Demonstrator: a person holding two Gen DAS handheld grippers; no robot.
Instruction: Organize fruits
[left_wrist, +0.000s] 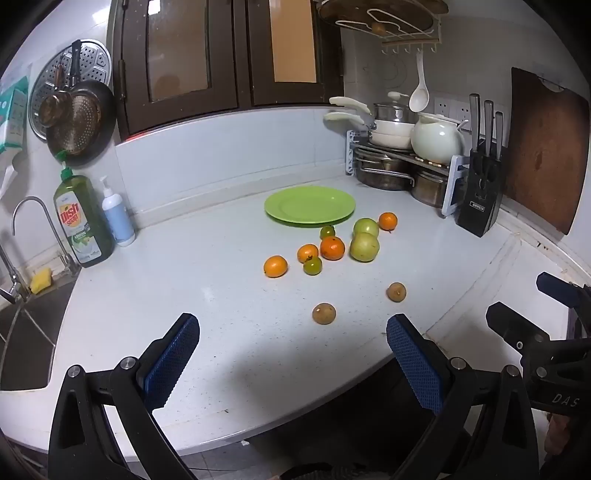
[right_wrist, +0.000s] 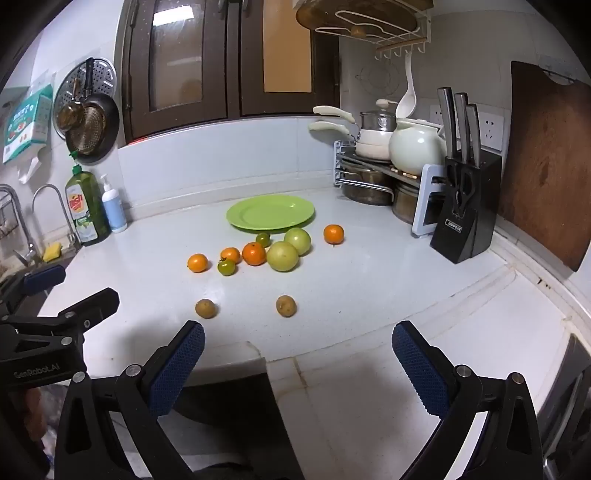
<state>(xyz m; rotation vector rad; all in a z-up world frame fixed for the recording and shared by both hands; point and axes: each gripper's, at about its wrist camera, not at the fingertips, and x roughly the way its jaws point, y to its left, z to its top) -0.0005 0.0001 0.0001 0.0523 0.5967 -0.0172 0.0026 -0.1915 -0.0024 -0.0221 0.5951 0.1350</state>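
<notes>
On the tabletop (left_wrist: 184, 280) there are four orange mandarins (left_wrist: 332, 247), two big green fruits (left_wrist: 364, 247), two small green tomatoes (left_wrist: 312, 265), two brown round fruits (left_wrist: 324, 313), one green plate (left_wrist: 309, 205), and one knife block (right_wrist: 466, 206) with three knives.

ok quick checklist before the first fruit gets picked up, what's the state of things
1. Left claw open, nothing between the pads: ok.
2. Right claw open, nothing held: ok.
3. Green plate bare, ready for fruit: ok.
4. Fruit all loose on the counter, none on the plate: ok, nothing sorted yet.
5. Nearest brown fruit clear of its neighbours for a grab: ok.
6. Green apples touching each other and an orange: not ok, tight for the pads.
</notes>
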